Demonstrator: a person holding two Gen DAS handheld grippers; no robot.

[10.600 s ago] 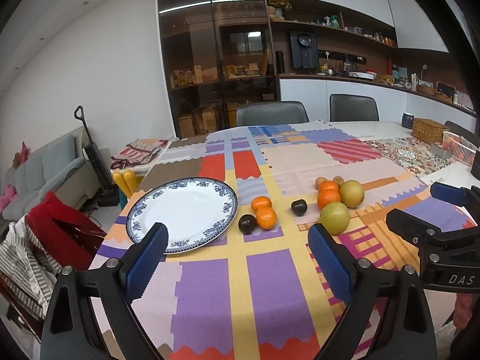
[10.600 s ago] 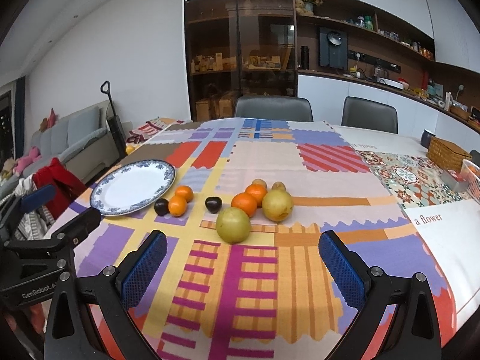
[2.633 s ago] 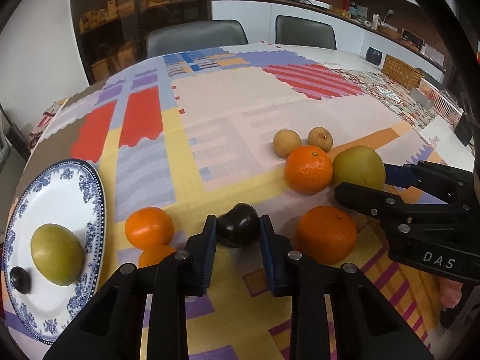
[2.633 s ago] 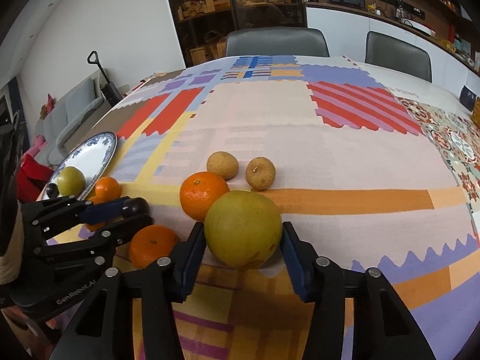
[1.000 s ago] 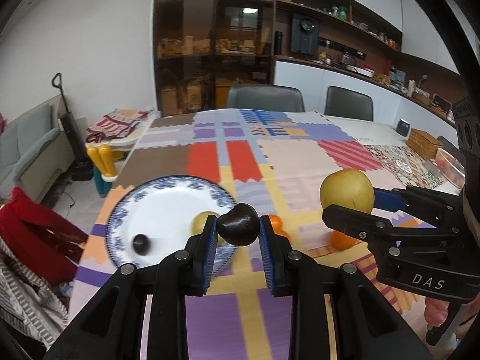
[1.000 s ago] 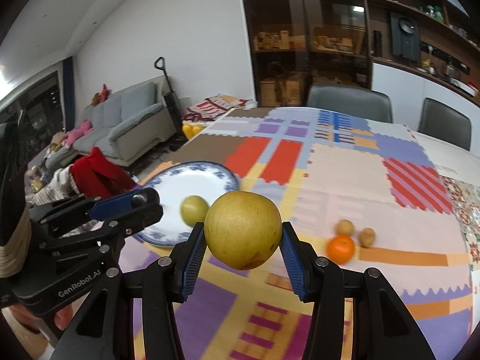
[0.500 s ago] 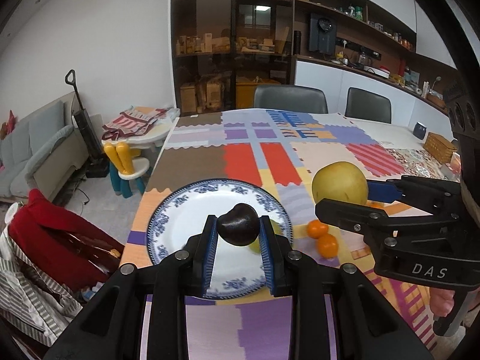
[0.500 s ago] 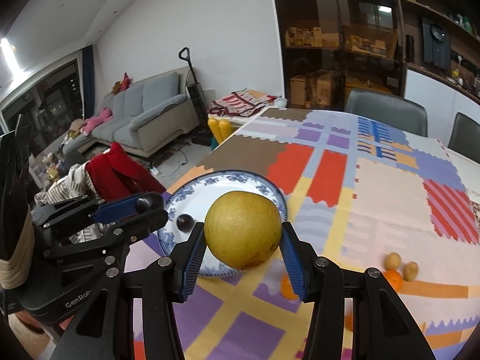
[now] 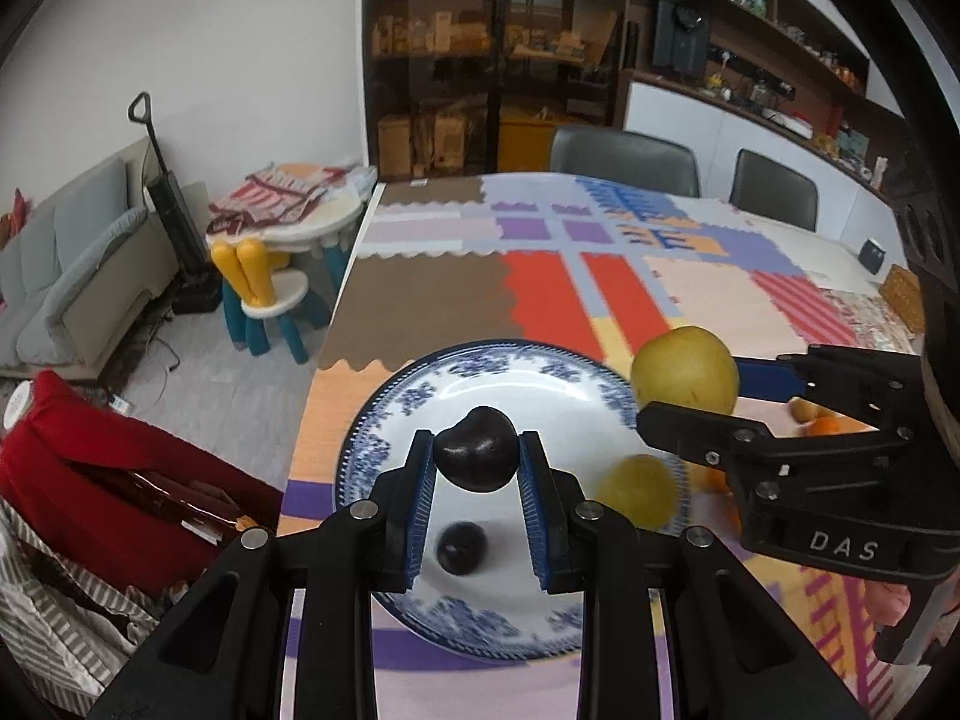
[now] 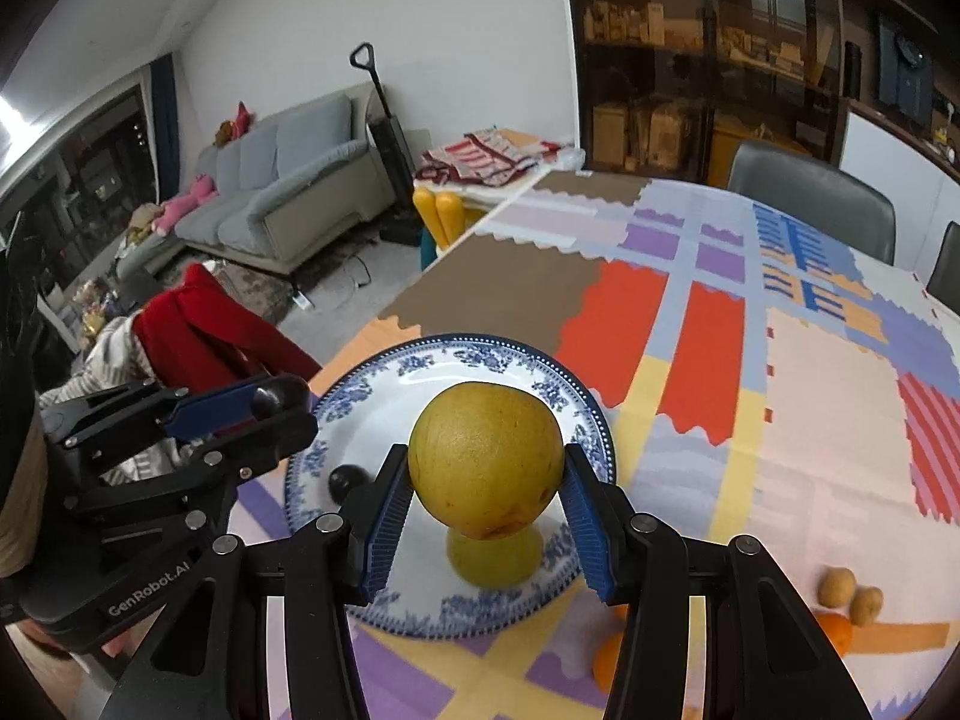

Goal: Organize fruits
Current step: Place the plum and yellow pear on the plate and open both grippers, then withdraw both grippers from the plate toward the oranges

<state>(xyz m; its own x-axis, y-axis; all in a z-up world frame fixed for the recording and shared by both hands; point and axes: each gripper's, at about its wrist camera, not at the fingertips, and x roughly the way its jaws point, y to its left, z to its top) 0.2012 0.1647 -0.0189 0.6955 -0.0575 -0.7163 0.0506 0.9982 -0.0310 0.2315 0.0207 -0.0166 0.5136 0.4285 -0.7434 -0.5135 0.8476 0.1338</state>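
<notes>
1. Over the plate (image 9: 420,396), seen from the left wrist, the left gripper (image 9: 477,468) pinches a dark plum (image 9: 477,457) between its blue pads. Below it a second plum (image 9: 461,547) and a yellow-green pear (image 9: 637,491) already lie on the plate. At right, the right gripper (image 9: 690,387) carries a bigger pear (image 9: 686,369) above the plate's far rim.
2. From the right wrist, the right gripper (image 10: 486,498) clamps the big pear (image 10: 486,459) directly above the resting pear (image 10: 492,561); the small plum (image 10: 347,480) lies to the left on the plate (image 10: 576,396), and the left gripper (image 10: 264,405) hangs nearby.
3. Risk, as I judge it: released from here, the big pear would strike the one beneath and could roll over the shallow rim.
4. Both grippers crowd one plate, so they could knock each other or nudge the fruit lying there.
5. Oranges (image 10: 834,630) and two small brown fruits (image 10: 852,594) wait on the tablecloth (image 10: 828,420).
</notes>
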